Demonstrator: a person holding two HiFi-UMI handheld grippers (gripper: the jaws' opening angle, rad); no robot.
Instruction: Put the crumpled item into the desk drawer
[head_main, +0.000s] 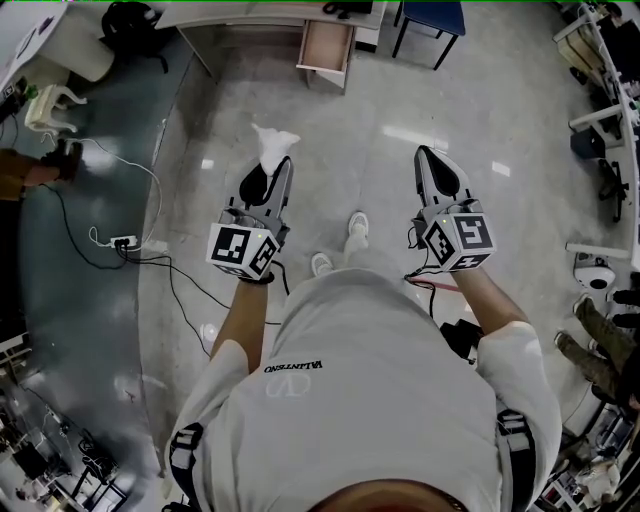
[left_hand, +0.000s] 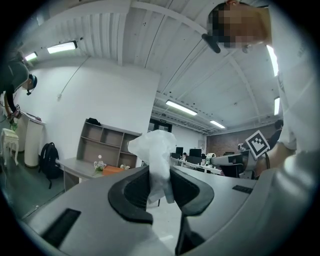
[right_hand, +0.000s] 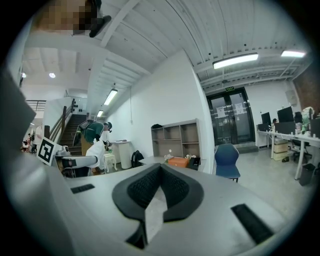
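The crumpled item is a white tissue-like wad, and my left gripper is shut on it, holding it up above the floor. In the left gripper view the wad stands up from between the dark pads of the left gripper. The desk drawer hangs pulled out of the desk far ahead, at the top of the head view. My right gripper is level with the left one, shut with nothing in it; its tips meet in the right gripper view.
A blue chair stands right of the drawer. Cables and a power strip lie on the floor at the left, with a black backpack beyond them. The desk top carries an orange box. Open floor lies between me and the desk.
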